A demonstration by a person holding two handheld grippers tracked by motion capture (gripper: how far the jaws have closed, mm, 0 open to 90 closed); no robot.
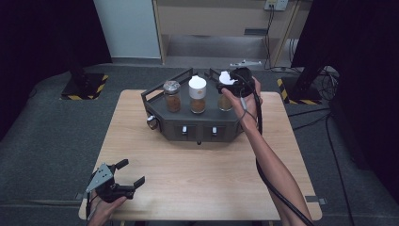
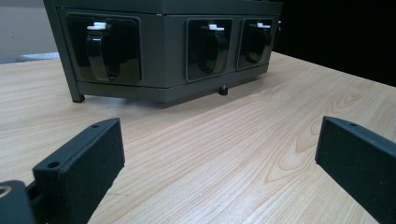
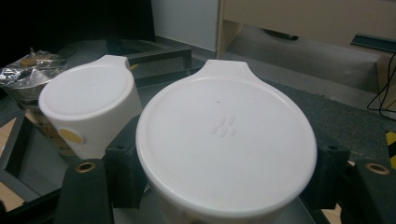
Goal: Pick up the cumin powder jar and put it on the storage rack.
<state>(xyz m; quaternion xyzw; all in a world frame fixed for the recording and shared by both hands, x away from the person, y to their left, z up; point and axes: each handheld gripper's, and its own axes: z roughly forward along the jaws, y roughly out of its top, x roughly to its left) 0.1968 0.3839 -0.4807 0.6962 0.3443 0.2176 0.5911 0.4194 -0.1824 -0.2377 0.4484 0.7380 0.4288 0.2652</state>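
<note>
Wood-grain table [image 1: 197,174] from the high view, with a dark grey angular rack [image 1: 197,123] sitting toward the far side of it. Three spice jars stand in a row on top of the rack: a foil-topped jar [image 1: 172,95] on the left, a middle jar [image 1: 197,94] with a white cap, and the right jar [image 1: 226,92], also white-capped. The right gripper [image 1: 234,84] is up at that right jar, clamped around its cap, the person's forearm reaching in from the bottom right with the cable trailing along it. The left gripper [image 1: 126,172] rests way back at the near left corner of the table, well apart from the rack, jaws spread with nothing in them. Left gripper view next: the left gripper [image 2: 219,154] has both black jaws wide apart over bare wood, and the rack's front face [image 2: 163,46] sits farther off, with three recessed panels, each holding a dark hook with a white tip. Right gripper view: the right gripper [image 3: 224,163] has its pads pressed on either side of the big white cap of the right jar [image 3: 226,144], so it's pinching that one. Just beside it on the left is the middle jar [image 3: 88,107], close to the left jaw, though I can't tell if they touch. The foil-topped jar [image 3: 28,70] peeks in at the far left edge.
</note>
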